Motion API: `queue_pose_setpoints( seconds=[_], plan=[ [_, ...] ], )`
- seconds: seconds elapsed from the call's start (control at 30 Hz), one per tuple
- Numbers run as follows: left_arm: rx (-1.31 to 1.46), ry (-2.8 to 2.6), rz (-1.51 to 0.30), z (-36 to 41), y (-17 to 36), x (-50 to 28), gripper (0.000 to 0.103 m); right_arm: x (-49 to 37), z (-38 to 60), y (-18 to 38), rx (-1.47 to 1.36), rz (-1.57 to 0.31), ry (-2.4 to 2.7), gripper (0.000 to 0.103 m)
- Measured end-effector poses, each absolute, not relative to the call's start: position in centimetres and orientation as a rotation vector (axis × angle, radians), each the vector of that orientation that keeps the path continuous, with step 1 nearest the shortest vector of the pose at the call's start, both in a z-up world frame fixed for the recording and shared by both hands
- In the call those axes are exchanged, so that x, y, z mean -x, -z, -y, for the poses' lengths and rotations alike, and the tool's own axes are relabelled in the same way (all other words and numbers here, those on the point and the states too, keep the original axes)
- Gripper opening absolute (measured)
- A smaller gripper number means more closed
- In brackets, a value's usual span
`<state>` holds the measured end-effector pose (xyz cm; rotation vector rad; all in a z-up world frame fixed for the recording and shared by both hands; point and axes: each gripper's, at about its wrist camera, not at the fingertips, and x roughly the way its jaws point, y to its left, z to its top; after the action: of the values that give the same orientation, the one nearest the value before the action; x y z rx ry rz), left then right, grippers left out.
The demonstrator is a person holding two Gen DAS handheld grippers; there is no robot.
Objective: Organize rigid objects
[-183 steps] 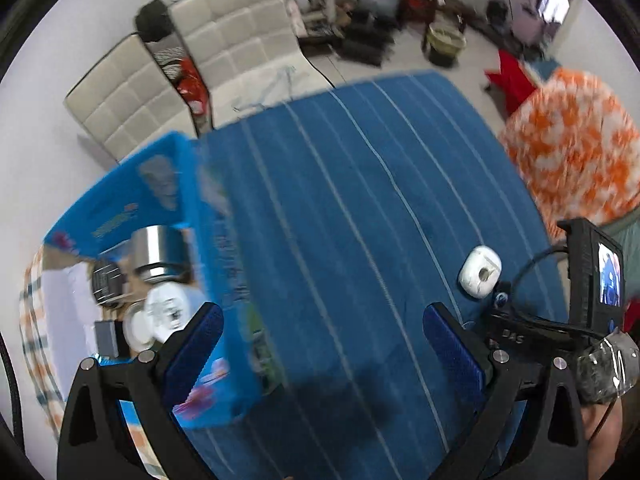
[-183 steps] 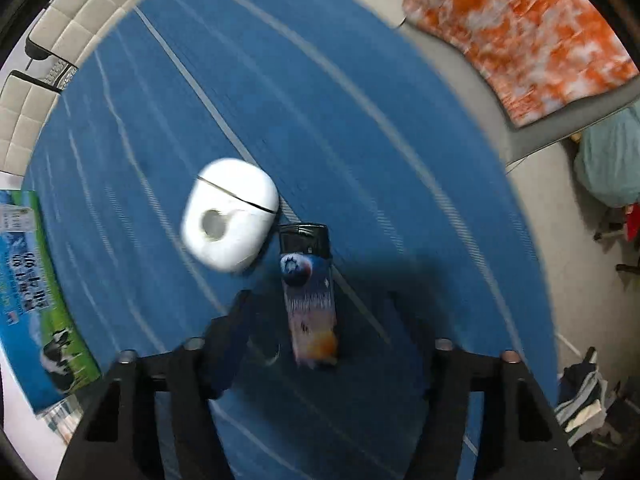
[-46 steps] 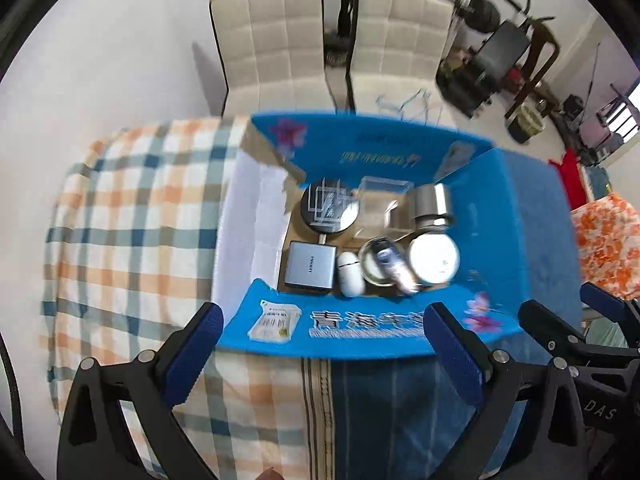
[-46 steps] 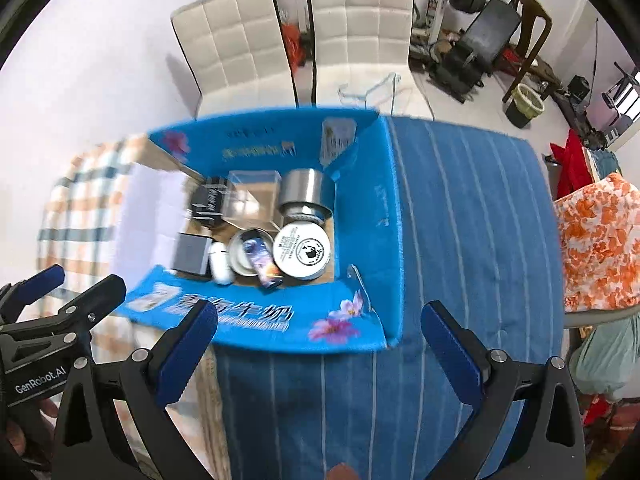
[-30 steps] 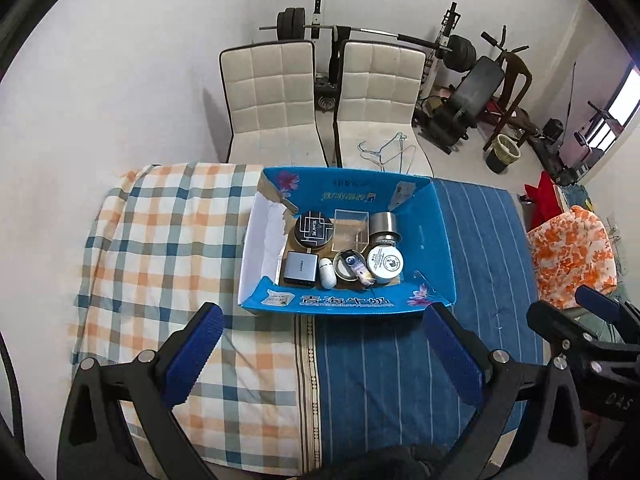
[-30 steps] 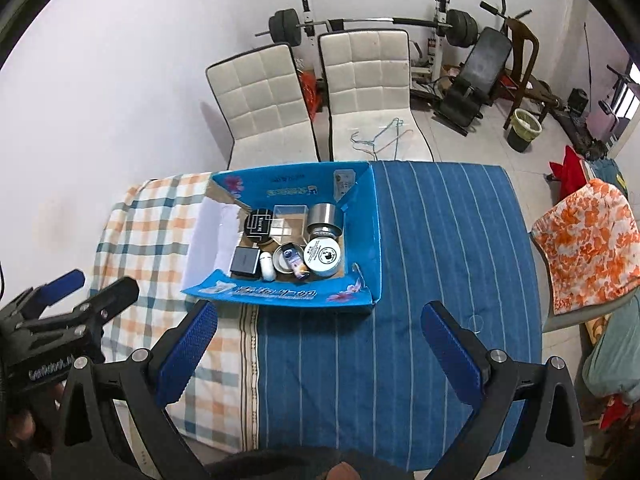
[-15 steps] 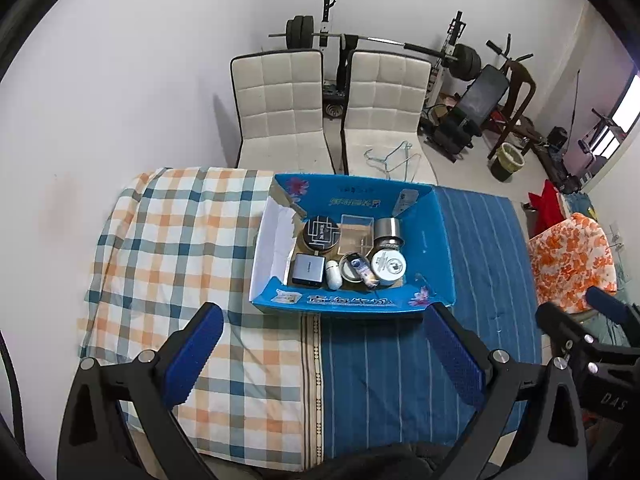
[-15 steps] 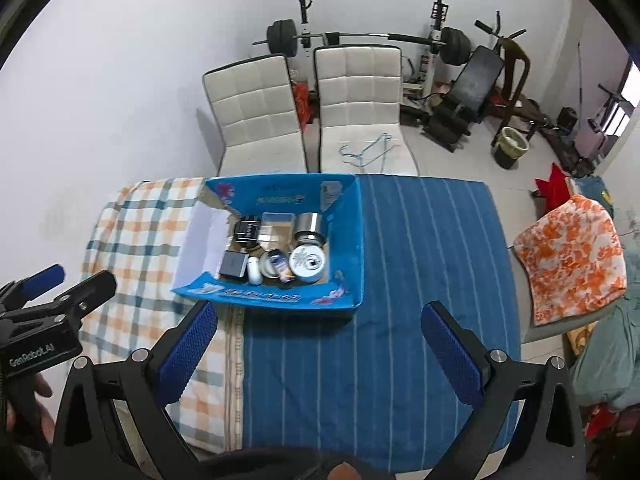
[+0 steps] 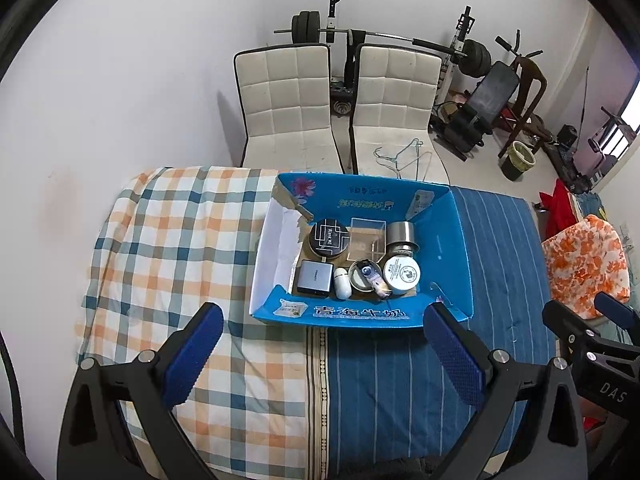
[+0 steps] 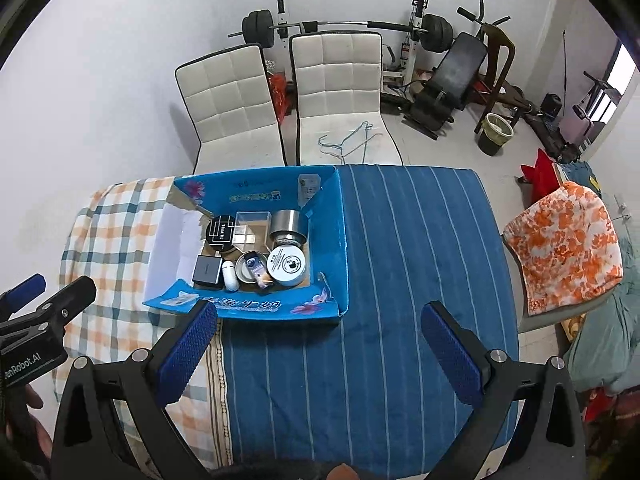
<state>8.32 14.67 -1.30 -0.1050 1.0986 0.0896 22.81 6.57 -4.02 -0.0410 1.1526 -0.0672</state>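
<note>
checked cloth [image 9: 168,248]: bare, nothing left on it.
left gripper [image 9: 320,356]: jaws wide apart, empty. Pulled back and raised vs 1.5 s ago; whole table in frame now instead of a close-up of the box.
blue box [image 9: 456,240]: flaps open, sits astride the seam between checked and striped cloth. Same spot as 0.5 s ago.
box contents, left to right: grey square case [image 9: 315,277], white earbud case [image 9: 342,282], black round tin [image 9: 328,236], clear plastic box [image 9: 367,238], open tin [image 9: 362,276] with printed lighter [image 9: 375,280] lying across it, steel cup [image 9: 401,233], white round jar [image 9: 401,273].
change: earbud case and lighter lay on the striped cloth 6.1 s ago; both in the box now.
striped cloth [image 10: 400,280]: bare, no loose items visible.
right gripper [image 10: 318,350]: jaws wide apart, empty. Also backed off and up, well clear of the box.
task read: all visible rigid objects collected in the box; looks finished, retreat pose suggests wrap-up.
risk: lighter perched on the tin rim, may slide if box gets moved.
</note>
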Motion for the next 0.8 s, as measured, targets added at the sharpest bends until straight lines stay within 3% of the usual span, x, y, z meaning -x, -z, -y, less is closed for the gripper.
queue_pose_setpoints(
  seconds=[0.8],
  plan=[
    [0.096,-0.097,-1.129,-14.6,2.7,-8.5,0.103,-23.0,-6.3,5.2,0.052,-1.164,0.079,0.103]
  ],
)
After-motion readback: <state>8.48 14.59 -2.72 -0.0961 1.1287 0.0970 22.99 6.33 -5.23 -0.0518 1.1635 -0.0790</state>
